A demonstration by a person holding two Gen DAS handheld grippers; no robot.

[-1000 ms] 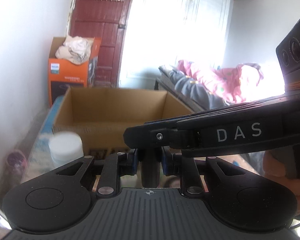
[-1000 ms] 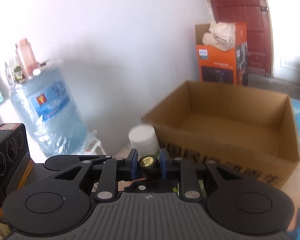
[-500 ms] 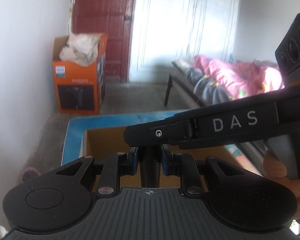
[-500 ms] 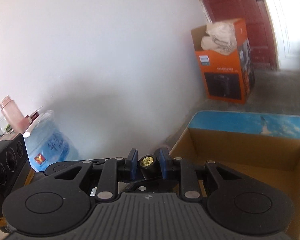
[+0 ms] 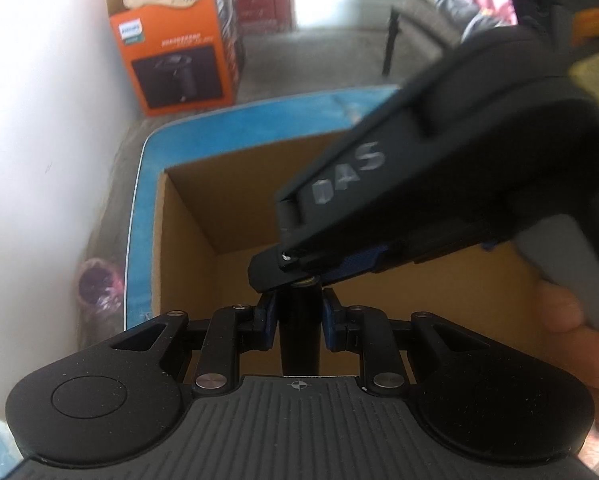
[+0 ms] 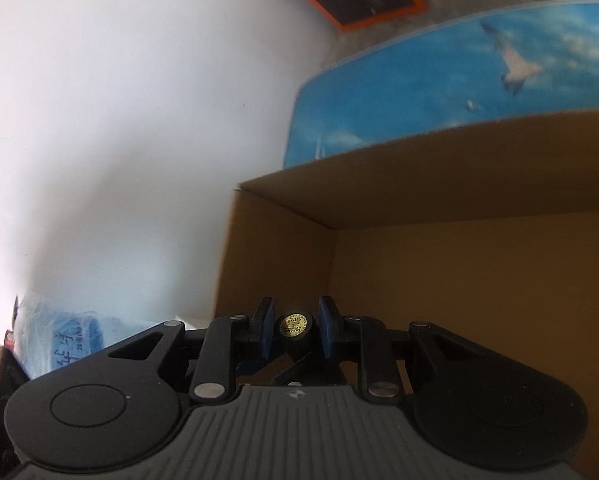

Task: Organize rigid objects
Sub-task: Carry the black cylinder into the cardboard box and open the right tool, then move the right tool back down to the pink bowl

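Observation:
A black cylinder [image 5: 299, 340] with a gold sticker on its end [image 6: 294, 325] is held by both grippers at once. My left gripper [image 5: 299, 320] is shut on its shaft. In the left wrist view my right gripper [image 5: 299, 276] reaches in from the upper right, a hand [image 5: 571, 340] on its grey trigger. My right gripper [image 6: 295, 328] is shut on the gold-capped end. Both hang over an open cardboard box [image 5: 187, 240] and point down into it. The box floor [image 6: 479, 300] that shows is bare brown card.
The box stands on a blue table top [image 5: 139, 208] printed with sky and a gull [image 6: 515, 68]. An orange appliance box [image 5: 179, 60] sits on the floor by the white wall. A water jug [image 6: 71, 340] is low at the left, and a bed [image 5: 459, 8] stands far right.
Both grippers carried the cylinder forward over the box and tipped downward. The right gripper rolled. The white jar and most of the water jug slid out of view.

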